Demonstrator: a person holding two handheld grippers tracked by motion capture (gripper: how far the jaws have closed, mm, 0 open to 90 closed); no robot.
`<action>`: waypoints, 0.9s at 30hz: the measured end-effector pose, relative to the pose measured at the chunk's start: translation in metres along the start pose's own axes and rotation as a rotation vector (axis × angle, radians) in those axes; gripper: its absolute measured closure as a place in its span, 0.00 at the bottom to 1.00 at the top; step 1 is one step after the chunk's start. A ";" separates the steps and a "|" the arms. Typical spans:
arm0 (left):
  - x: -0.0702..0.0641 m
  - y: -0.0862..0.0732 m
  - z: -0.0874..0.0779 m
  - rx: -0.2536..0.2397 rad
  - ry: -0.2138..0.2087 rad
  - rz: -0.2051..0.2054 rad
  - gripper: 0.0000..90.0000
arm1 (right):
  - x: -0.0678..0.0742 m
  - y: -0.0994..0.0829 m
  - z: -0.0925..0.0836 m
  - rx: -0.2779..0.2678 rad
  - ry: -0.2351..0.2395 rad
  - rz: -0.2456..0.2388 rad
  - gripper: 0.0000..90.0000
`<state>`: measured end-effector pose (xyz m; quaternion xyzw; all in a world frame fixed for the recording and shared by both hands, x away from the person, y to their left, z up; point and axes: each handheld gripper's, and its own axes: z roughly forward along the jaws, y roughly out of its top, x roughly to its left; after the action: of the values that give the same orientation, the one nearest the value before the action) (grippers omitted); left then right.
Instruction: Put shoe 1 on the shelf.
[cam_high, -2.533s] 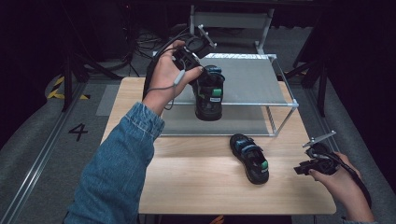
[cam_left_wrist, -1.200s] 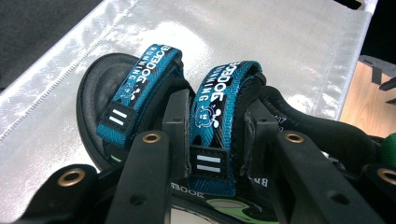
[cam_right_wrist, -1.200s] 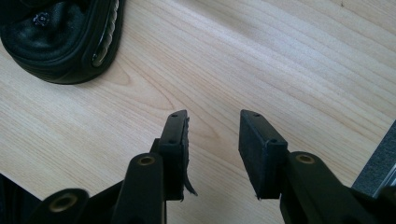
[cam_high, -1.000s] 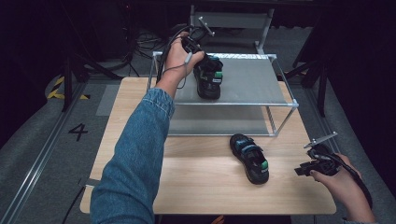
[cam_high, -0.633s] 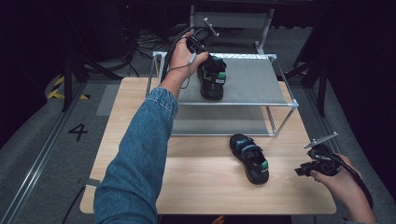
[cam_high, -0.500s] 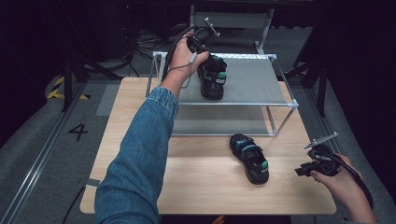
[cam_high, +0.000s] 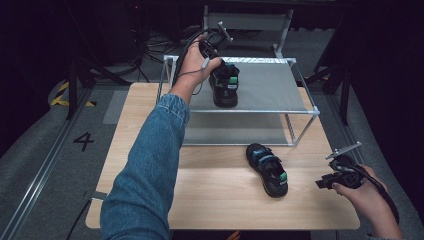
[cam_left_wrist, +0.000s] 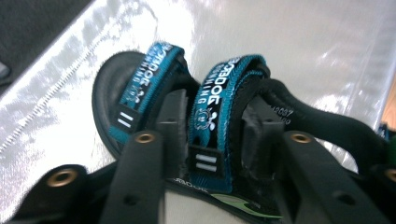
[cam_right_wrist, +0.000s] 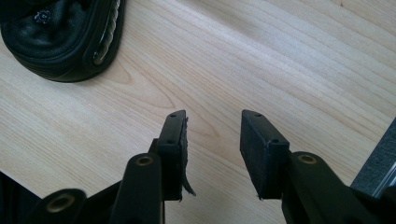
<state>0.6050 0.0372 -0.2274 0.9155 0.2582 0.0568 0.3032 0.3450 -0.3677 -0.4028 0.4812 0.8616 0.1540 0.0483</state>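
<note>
A black sandal (cam_high: 226, 85) with blue straps stands on the top shelf of a metal rack (cam_high: 270, 90). My left gripper (cam_high: 220, 72) reaches down onto it from the back left. In the left gripper view the sandal (cam_left_wrist: 140, 88) lies under my left gripper (cam_left_wrist: 212, 126), whose jaws have just been opening, with the nearer blue strap (cam_left_wrist: 215, 102) loose between the pads. The matching sandal (cam_high: 267, 169) lies on the wooden table (cam_high: 215, 200) in front of the rack. My right gripper (cam_high: 325, 181) hovers open to its right, its jaws (cam_right_wrist: 212, 135) holding nothing, the sandal's toe (cam_right_wrist: 60, 37) ahead.
The rack takes up the back half of the table and has a lower shelf (cam_high: 235, 135). A grey stand (cam_high: 247, 22) and cables sit behind it. The table's right edge (cam_high: 350, 200) runs close to my right hand.
The left hand carried the sandal up from the rack's front onto the top shelf and back a little, where it now rests. The right hand has stayed still.
</note>
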 end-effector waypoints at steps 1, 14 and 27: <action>-0.001 0.000 -0.001 0.002 0.011 0.004 0.68 | 0.000 0.000 0.000 -0.001 -0.001 -0.001 0.68; -0.033 -0.011 -0.043 -0.093 0.094 0.031 0.46 | 0.007 0.013 -0.003 -0.017 -0.016 -0.043 0.66; -0.092 -0.057 -0.088 -0.046 0.102 0.030 0.40 | 0.030 0.041 -0.020 -0.048 0.002 -0.143 0.65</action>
<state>0.4778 0.0760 -0.1846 0.9080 0.2582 0.1137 0.3098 0.3577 -0.3267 -0.3693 0.4167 0.8900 0.1714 0.0698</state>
